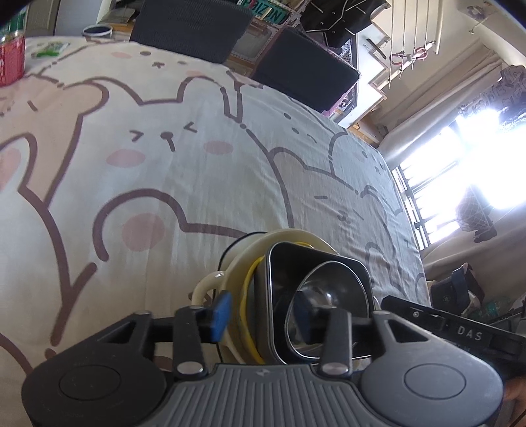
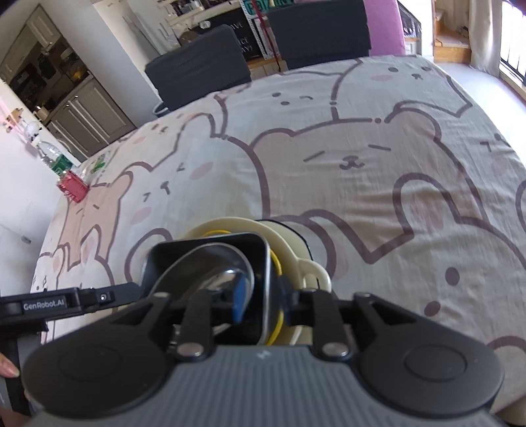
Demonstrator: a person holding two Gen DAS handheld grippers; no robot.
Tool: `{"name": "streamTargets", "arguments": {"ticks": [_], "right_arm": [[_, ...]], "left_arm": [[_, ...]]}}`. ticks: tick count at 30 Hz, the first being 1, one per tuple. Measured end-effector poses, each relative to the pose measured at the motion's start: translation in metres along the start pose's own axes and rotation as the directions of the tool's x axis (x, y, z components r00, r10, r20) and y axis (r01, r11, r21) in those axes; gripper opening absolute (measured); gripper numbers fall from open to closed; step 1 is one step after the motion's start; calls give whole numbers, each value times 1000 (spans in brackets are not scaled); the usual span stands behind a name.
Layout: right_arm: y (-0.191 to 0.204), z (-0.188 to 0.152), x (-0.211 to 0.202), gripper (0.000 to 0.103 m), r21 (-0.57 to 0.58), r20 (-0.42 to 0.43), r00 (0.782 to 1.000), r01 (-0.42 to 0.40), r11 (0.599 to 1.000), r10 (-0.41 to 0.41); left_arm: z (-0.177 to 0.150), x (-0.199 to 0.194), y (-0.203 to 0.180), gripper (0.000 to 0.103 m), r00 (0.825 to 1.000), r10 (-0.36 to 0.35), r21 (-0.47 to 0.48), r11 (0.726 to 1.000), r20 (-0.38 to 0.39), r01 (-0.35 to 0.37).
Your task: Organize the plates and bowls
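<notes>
1. Left wrist view first: the left gripper (image 1: 261, 317) fills the bottom edge, jaws apart, one blue pad outside the stack's left rim and the other inside the glass bowl (image 1: 323, 312); no pad visibly presses on anything.
2. Right there at 6 o'clock sits the stack: glass bowl in a black square dish (image 1: 315, 295), on a cream handled bowl (image 1: 230, 272) with a yellow ring.
3. Right wrist view: the right gripper (image 2: 261, 303) has its jaws apart too, straddling the black square dish's (image 2: 203, 253) right wall, no visible squeeze.
4. Underneath, the stack rests on the desk (image 1: 197, 164), covered in a cartoon-bear cloth.
5. Out at 10 o'clock in the left wrist view, a red can (image 1: 11, 60) stands near the far edge.
6. Beyond, at 12 o'clock, two dark chairs (image 1: 194, 26) back onto the desk.
</notes>
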State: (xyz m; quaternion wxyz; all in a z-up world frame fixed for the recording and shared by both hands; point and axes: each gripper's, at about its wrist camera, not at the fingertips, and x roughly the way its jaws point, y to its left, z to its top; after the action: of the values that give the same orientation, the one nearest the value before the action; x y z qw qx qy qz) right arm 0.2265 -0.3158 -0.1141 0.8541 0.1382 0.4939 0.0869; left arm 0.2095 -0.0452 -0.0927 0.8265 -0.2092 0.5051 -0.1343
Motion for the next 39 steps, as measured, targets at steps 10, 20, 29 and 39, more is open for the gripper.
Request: {"name": "streamTargets", "arguments": {"ticks": [10,20,29,39], "right_arm": [[12,-6,-32,76,-71,105,993,70,995,-63],[23,-19,-92,103,-86,254,965,83,993,-59],[46,-46,-147,103,-163,375,925,126,979,-57],[47,-107,-177,103,-196,505,861,185,963,-62]], "left_arm": [[-3,-40,-11,103,996,41,62,997,80,-46],[-21,-95,-49,103,983,66,197,975,174,-101],[-55,-160,-73,103,929,94,277,940,357,-202],[-115,-185,-77,103,876,72,314,917,477,-247]]}}
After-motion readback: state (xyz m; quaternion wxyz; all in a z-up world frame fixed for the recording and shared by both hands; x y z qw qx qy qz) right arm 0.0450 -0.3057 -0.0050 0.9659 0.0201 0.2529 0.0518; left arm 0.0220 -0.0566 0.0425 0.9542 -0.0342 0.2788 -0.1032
